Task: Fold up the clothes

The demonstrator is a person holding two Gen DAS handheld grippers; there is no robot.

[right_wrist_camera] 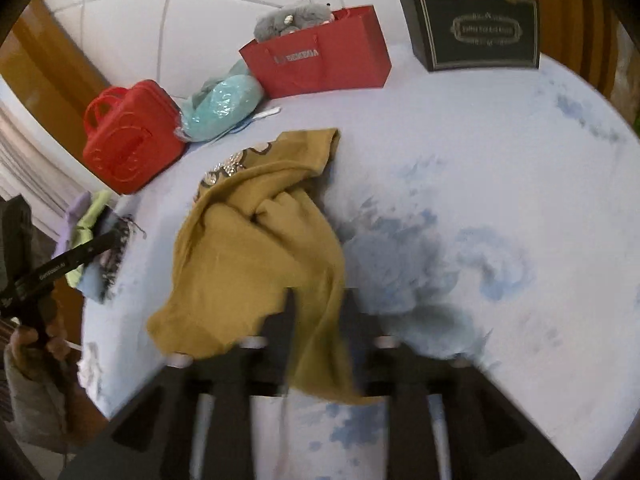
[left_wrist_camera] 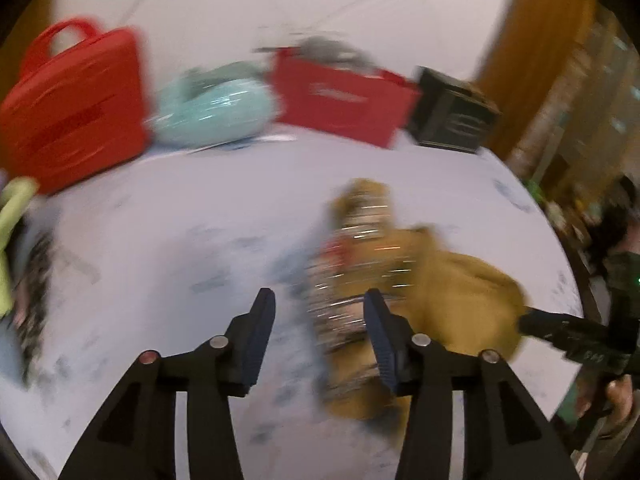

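A mustard-yellow garment (right_wrist_camera: pixel 248 248) with a sequin patch near its far end lies crumpled on the pale blue tablecloth (right_wrist_camera: pixel 480 168). My right gripper (right_wrist_camera: pixel 320 312) is shut on a fold of its near edge, and cloth hangs down between the fingers. In the blurred left wrist view the same garment (left_wrist_camera: pixel 452 280) lies ahead and to the right. My left gripper (left_wrist_camera: pixel 320 308) is open above the cloth's left side with nothing held. The right gripper (left_wrist_camera: pixel 528 320) meets the garment's right edge there.
Along the back stand a red hard case (right_wrist_camera: pixel 132 136), a teal plastic-wrapped bundle (right_wrist_camera: pixel 224 104), a red paper bag (right_wrist_camera: pixel 320 60) with a grey plush toy, and a black gift bag (right_wrist_camera: pixel 476 28). A pile of other clothes (right_wrist_camera: pixel 92 232) sits at the table's left edge.
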